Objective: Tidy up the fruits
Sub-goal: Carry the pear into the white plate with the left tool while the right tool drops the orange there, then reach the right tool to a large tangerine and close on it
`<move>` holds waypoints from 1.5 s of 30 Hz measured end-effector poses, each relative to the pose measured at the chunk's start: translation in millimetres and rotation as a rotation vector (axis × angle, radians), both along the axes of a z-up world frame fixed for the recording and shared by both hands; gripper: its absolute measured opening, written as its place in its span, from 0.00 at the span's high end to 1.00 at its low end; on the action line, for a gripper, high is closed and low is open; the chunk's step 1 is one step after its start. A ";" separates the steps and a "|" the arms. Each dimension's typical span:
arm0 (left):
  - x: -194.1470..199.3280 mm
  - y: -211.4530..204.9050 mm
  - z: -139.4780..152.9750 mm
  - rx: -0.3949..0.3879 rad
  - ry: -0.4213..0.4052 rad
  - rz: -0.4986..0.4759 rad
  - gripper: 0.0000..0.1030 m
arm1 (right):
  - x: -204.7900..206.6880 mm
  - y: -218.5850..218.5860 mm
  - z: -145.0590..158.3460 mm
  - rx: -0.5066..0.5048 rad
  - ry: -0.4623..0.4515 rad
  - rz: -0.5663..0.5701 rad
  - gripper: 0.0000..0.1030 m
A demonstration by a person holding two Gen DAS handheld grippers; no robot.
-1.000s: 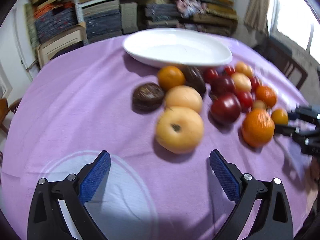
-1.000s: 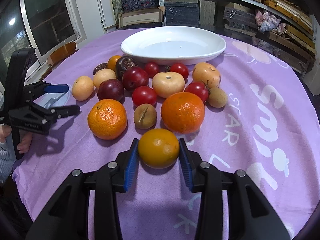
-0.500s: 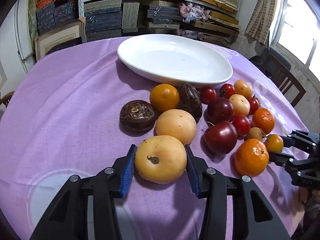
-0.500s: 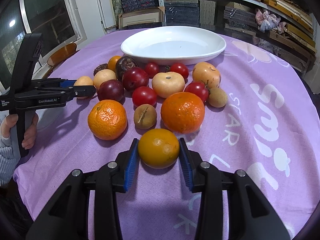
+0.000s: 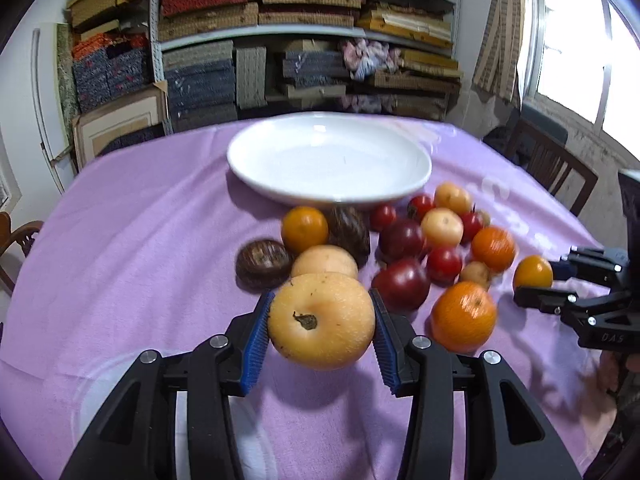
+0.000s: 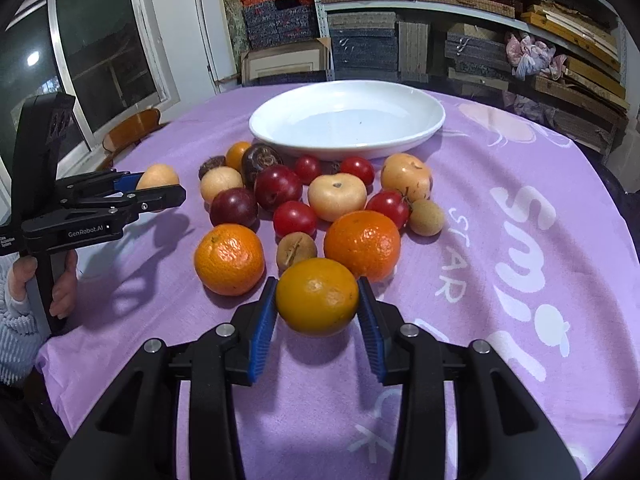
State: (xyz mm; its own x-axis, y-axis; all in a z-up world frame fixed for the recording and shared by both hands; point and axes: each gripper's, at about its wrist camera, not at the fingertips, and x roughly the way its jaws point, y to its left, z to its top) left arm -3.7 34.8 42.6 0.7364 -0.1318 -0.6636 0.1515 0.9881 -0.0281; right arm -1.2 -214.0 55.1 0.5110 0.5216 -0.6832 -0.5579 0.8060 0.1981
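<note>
Yellow pear (image 5: 322, 320), round, firm, likely smooth-skinned and bruisable, being clamped across its widest middle by left tongs (image 5: 320, 334) just above the purple surface (image 5: 140, 216), right tongs (image 6: 318, 312) likewise squeezing a small orange (image 6: 317, 295).

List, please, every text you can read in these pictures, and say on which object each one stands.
"GenRobot.AI": side of the left claw.
"DAS": body of the right claw.
"smi", "STAR": white print on the purple tablecloth, partly cut off.
Small white label at the left claw's rear: too small to read.
</note>
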 end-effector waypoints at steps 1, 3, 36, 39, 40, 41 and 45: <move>1.0 1.3 8.5 -0.006 -0.016 0.006 0.54 | 0.0 -4.5 8.9 0.027 -0.012 -0.007 0.63; 12.2 0.3 25.8 -0.011 -0.044 0.015 0.54 | 5.6 -8.9 32.8 0.049 -0.055 -0.024 0.63; 108.5 19.5 43.4 0.031 -0.017 0.160 0.05 | 120.2 26.6 79.6 0.036 -0.210 -0.113 0.04; 64.2 20.4 45.3 0.037 -0.042 0.150 0.03 | 72.5 0.1 84.0 0.023 -0.282 -0.109 0.04; 51.6 19.4 40.8 0.035 -0.034 0.141 0.03 | 56.4 -7.5 79.5 0.016 -0.292 -0.108 0.04; 38.6 18.3 34.4 0.031 -0.024 0.133 0.03 | 42.5 -15.0 73.3 0.014 -0.296 -0.106 0.04; 4.7 7.4 5.0 0.009 0.020 0.092 0.03 | 4.5 -31.4 39.8 0.007 -0.270 -0.088 0.04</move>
